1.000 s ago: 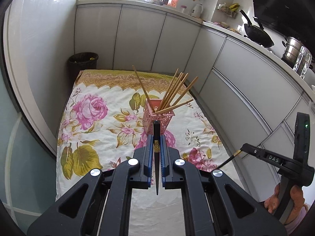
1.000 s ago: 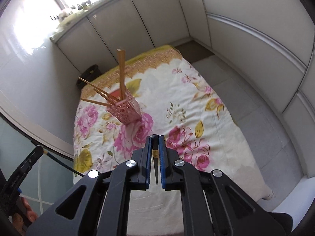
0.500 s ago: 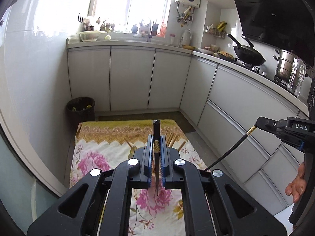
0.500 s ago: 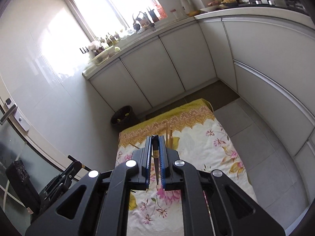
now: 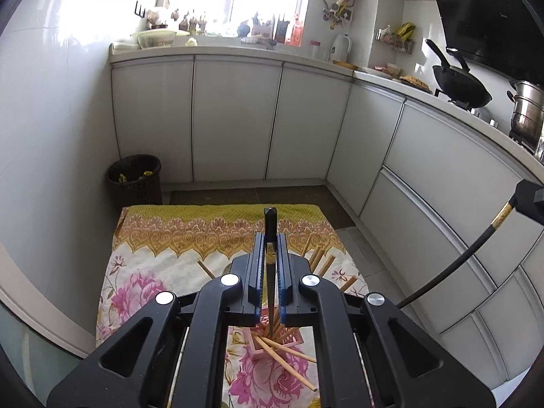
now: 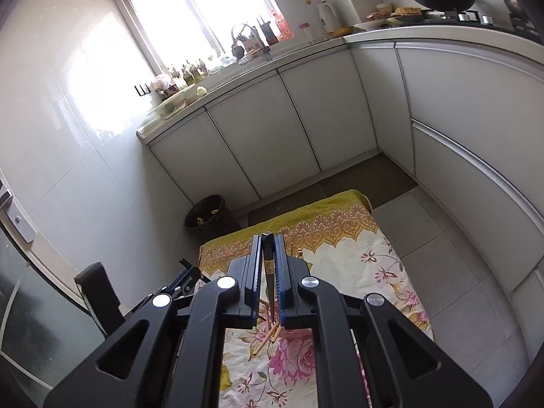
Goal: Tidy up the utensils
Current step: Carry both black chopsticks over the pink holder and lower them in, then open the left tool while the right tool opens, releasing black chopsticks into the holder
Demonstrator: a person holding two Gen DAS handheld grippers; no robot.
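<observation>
My left gripper (image 5: 271, 255) is shut on a black chopstick (image 5: 271, 224) held upright, its lower tip over the pink holder (image 5: 272, 338) just below the jaws. Several wooden chopsticks (image 5: 289, 363) stick out of the holder. My right gripper (image 6: 268, 258) is shut on another black chopstick (image 6: 268, 248), its tip down among wooden chopsticks (image 6: 268, 336) of the same holder, which is mostly hidden behind the jaws. The right gripper's chopstick (image 5: 452, 268) shows at the right of the left wrist view.
The holder stands on a floral cloth (image 5: 190, 238) on the kitchen floor. A black waste bin (image 5: 134, 180) stands in the far left corner. White cabinets (image 5: 238, 119) line the back and right side. A wok (image 5: 459, 85) sits on the stove.
Both grippers have tilted up from looking down at the cloth and come in over the pink holder, so the holder now sits under the jaws. Both still hold their black chopsticks.
</observation>
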